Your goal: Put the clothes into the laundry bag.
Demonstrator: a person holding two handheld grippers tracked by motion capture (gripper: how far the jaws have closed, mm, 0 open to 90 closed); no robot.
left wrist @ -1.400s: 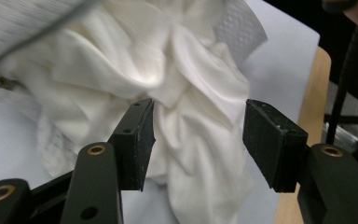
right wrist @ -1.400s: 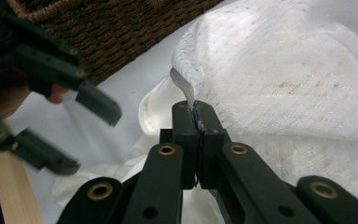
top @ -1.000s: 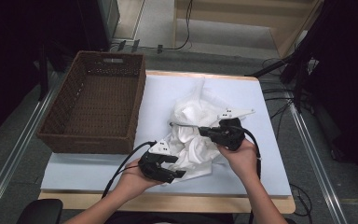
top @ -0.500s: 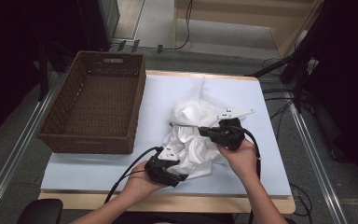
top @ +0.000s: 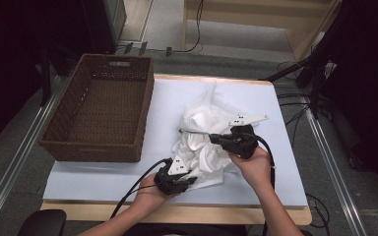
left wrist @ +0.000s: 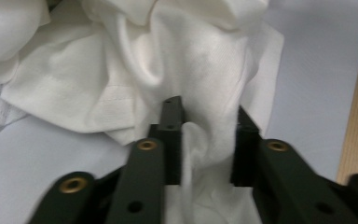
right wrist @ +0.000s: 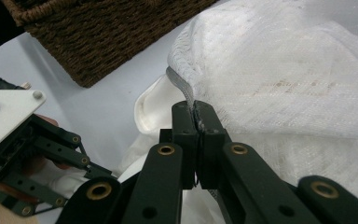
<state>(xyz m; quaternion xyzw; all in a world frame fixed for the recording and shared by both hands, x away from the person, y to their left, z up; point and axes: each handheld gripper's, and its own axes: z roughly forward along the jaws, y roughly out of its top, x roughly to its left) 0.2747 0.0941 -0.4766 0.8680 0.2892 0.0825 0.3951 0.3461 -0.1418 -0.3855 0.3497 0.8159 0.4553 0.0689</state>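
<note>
The white cloth (top: pixel 207 142) lies crumpled on the pale blue table cover (top: pixel 103 177), to the right of the wicker basket (top: pixel 98 115) and apart from it; the right gripper (right wrist: pixel 196 122) has its jaws pressed fully together on a grey-stitched hem of the cloth, which rises from the pinch and drapes away over the heap; the left gripper (left wrist: pixel 204 135) has its jaws partly apart, a fold of the cloth running down between them, and whether they squeeze it I cannot tell; in the high view the left gripper (top: pixel 189 178) sits at the cloth's near edge, farther from the basket's front wall than the cloth's middle, and the right gripper (top: pixel 215 139) lies across the cloth's right half.

The cloth is thin woven fabric, softly creased, with an open mesh weave showing near the right gripper; the basket is dark brown, rectangular, tightly woven, with a handle slot in its far wall; the jaws are matte black with brass-ringed pivots.

Since a second ago the left gripper has slid along the cloth's near edge, away from the basket; the right gripper has stayed in place, clamped.
</note>
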